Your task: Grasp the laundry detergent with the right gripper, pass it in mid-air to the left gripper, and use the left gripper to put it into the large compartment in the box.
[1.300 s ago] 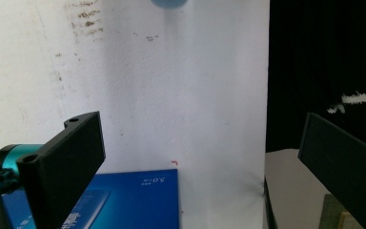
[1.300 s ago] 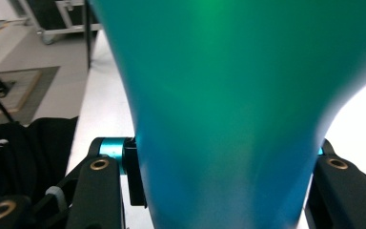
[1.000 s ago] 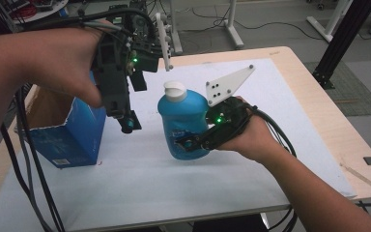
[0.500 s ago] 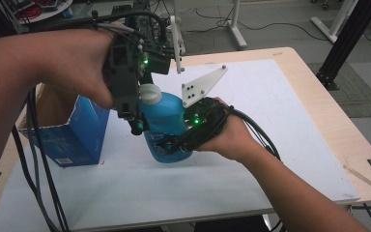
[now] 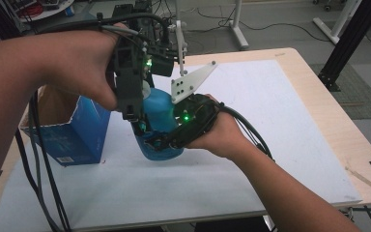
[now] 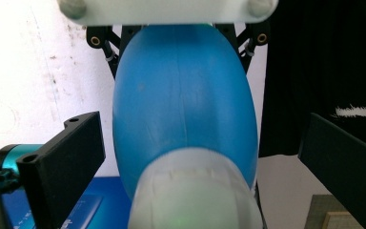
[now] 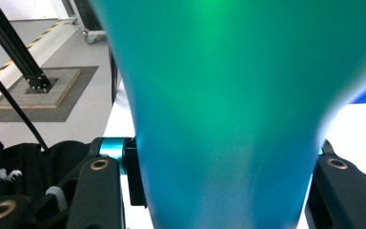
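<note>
A blue plastic bottle (image 5: 160, 115) with a white cap (image 6: 193, 191) is held just above the white table mat, tilted toward the left. My right gripper (image 5: 157, 143) is shut on its lower body, the jaws pressed against both sides (image 7: 219, 191). My left gripper (image 5: 135, 122) hangs over the bottle's top, pointing down. In the left gripper view (image 6: 195, 140) its jaws stand wide apart on either side of the cap and touch neither cap nor bottle (image 6: 186, 105).
An open blue cardboard box (image 5: 79, 130) stands at the left of the table, close behind the left hand. The white mat (image 5: 280, 121) stretches off to the right. Cables trail from both grippers over the front and left edges.
The right hand carried the bottle leftward, bringing its cap under the left gripper and between its jaws. The left hand stayed where it was.
</note>
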The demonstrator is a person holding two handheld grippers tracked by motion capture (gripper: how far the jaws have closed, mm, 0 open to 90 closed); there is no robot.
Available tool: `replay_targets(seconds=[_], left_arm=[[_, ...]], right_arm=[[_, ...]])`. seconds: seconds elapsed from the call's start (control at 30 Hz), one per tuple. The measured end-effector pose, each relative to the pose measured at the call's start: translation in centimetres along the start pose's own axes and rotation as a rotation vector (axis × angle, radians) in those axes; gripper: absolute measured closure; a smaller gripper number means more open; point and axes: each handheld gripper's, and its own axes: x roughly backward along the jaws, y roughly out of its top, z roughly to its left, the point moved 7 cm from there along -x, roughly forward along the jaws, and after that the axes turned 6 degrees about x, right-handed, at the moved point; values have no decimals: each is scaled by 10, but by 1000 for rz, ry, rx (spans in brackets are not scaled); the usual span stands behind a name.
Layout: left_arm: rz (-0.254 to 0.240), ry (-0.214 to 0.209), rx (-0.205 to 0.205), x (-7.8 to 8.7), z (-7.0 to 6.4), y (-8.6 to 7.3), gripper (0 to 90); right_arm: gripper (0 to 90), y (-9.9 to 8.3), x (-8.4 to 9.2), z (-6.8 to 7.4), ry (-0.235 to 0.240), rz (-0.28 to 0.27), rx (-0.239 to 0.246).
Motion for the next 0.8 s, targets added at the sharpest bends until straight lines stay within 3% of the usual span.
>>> replay_targets(seconds=[0.8], left_arm=[[10,26,7,-6,2,1,48]], right_arm=[[452,4,0,-1,-2,-23,-5]])
